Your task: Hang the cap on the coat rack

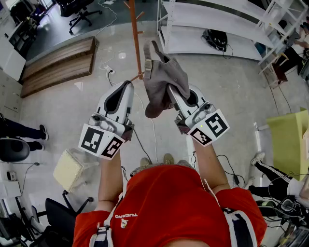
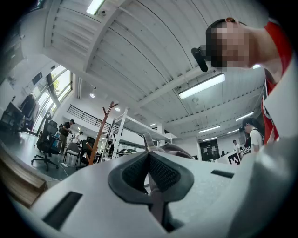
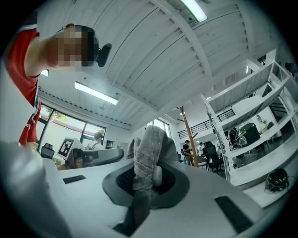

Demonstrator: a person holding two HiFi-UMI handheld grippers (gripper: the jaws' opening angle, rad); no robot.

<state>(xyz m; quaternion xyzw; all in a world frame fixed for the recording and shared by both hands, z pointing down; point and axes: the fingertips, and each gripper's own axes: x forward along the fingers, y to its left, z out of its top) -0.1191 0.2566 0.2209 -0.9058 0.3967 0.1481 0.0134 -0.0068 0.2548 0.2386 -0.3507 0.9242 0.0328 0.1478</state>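
A grey cap [image 1: 166, 72] hangs bunched from my right gripper [image 1: 173, 91], which is shut on a fold of its fabric [image 3: 149, 144]; in the right gripper view the cloth fills the gap between the pads of that gripper [image 3: 144, 174]. My left gripper [image 1: 128, 86] is raised beside it on the left, jaws shut with nothing held, and the cap [image 2: 174, 149] shows just past its tips [image 2: 149, 155]. The orange coat rack [image 1: 134, 34] stands straight ahead beyond the cap, its pole and pegs also visible in the gripper views [image 2: 103, 125] [image 3: 187, 135].
White metal shelving [image 1: 217, 24] stands to the right of the rack. A low wooden platform [image 1: 58, 62] lies at the left, office chairs [image 1: 79, 12] behind it. Cables [image 1: 145, 140] trail across the floor. A cream stool [image 1: 67, 169] sits near my left, a yellow-green table [image 1: 287, 140] at the right.
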